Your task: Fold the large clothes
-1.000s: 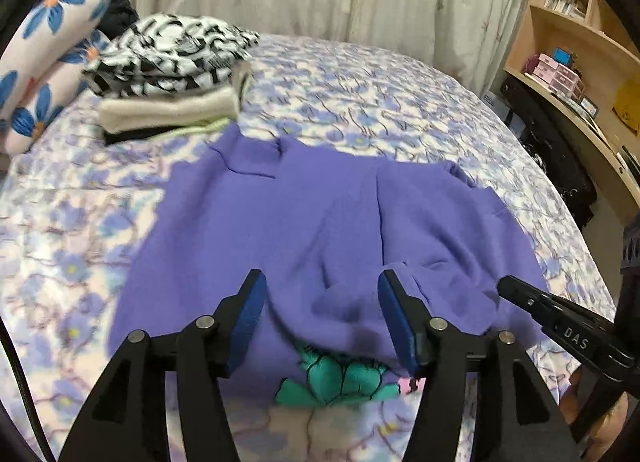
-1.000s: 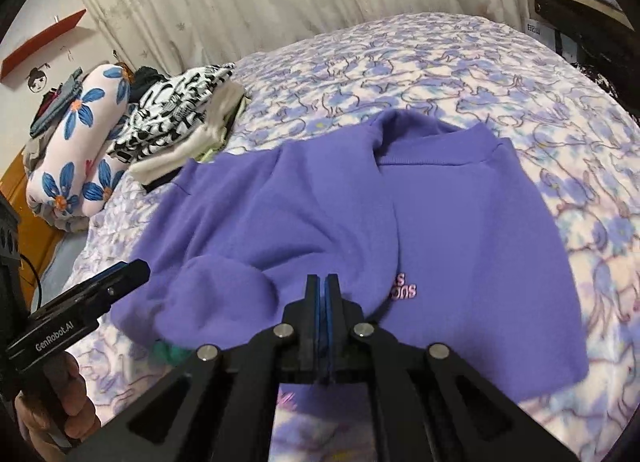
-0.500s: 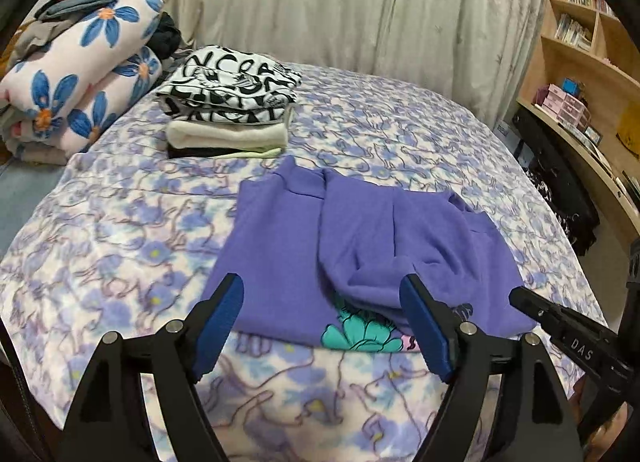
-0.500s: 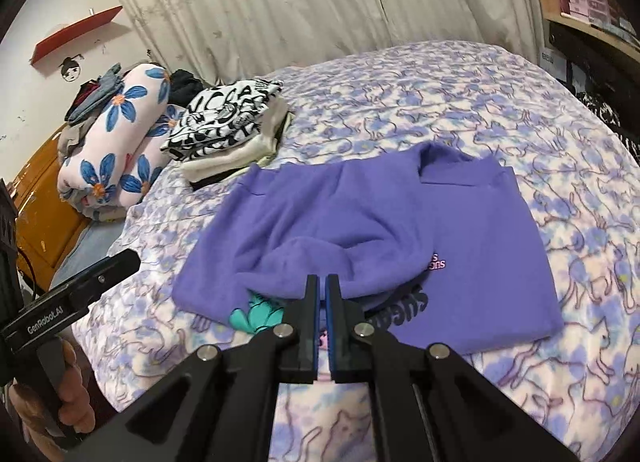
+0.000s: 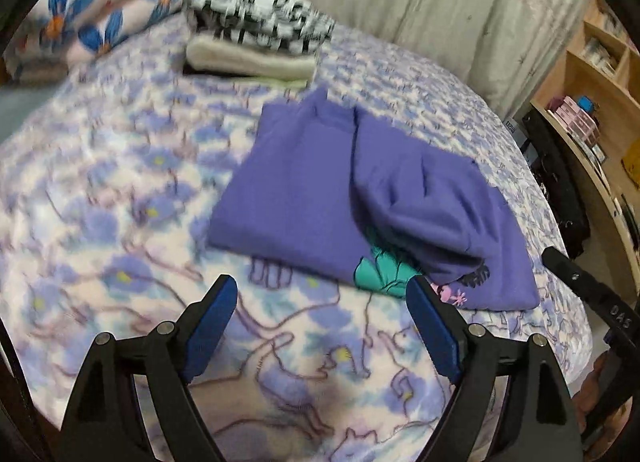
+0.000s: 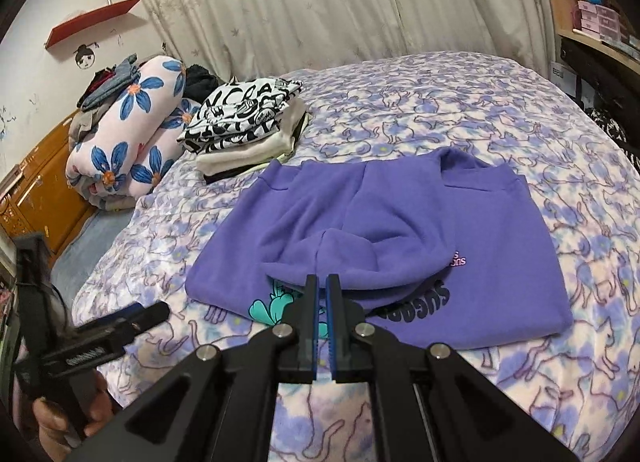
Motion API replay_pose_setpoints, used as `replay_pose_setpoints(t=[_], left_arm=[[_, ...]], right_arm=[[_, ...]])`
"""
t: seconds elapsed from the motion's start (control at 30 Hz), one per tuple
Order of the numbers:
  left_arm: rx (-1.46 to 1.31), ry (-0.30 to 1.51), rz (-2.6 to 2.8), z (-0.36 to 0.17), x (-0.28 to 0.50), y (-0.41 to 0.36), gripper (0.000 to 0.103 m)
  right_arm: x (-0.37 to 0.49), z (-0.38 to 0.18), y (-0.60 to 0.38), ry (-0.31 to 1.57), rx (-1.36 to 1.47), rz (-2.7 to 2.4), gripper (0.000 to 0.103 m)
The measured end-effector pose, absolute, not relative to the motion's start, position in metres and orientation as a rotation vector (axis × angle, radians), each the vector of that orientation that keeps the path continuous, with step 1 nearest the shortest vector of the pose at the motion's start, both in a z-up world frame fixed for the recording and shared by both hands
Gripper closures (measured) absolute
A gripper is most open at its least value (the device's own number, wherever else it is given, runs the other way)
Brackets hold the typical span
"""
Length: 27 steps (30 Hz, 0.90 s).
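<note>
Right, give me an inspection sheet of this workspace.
Surface: bed with purple cat-print cover.
Job's things: purple sweatshirt, partly folded, sleeves laid inward.
Clutter: stack of folded clothes, black-and-white print on top; rolled blue-flowered quilt.
Grippers: left gripper opening, nothing between its jaws; right gripper shut, empty.
Cables: thin black cable by the left hand.
Surroundings: cream curtain, wooden shelves.

light: dim, even | left view: motion-blurred (right sharp) | edges: fisheye-bent
</note>
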<state>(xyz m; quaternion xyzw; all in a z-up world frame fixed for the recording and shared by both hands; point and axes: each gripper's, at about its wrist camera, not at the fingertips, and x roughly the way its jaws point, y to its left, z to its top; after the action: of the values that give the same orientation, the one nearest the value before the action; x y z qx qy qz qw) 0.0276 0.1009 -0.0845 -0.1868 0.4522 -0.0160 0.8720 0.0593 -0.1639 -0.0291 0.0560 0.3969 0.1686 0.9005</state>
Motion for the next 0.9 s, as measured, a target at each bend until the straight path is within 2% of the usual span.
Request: replay_pose_setpoints(t=[0.43, 0.63, 0.77, 0.8, 0.87, 0.9], left_arm=[[-0.612, 0.986, -0.040, -0.170, 0.086, 0.116, 0.018], [-0.627, 0.971, -0.020, -0.182, 0.116, 0.115, 0.018], [-0.635, 0.949, -0.011, -0.183, 0.132, 0.113, 0.018], [-0.635, 0.937, -0.009, -0.181, 0.135, 0.115, 0.020], [-0.621, 0.902, 0.008, -0.177, 0.142, 0.112, 0.033], [-0.606, 0.887, 0.022, -0.174, 0.145, 0.110, 0.049]], right_arm=[[0.106, -0.069, -0.141, 0.832, 0.068, 0.341, 0.100], [0.134, -0.093, -0.126, 0.818, 0.029, 0.336, 0.100], [0.150, -0.127, -0.122, 0.891, 0.045, 0.333, 0.100], [0.151, -0.133, -0.122, 0.903, 0.055, 0.336, 0.100], [0.151, -0.141, -0.124, 0.904, 0.079, 0.345, 0.100], [0.150, -0.142, -0.124, 0.902, 0.084, 0.349, 0.100]])
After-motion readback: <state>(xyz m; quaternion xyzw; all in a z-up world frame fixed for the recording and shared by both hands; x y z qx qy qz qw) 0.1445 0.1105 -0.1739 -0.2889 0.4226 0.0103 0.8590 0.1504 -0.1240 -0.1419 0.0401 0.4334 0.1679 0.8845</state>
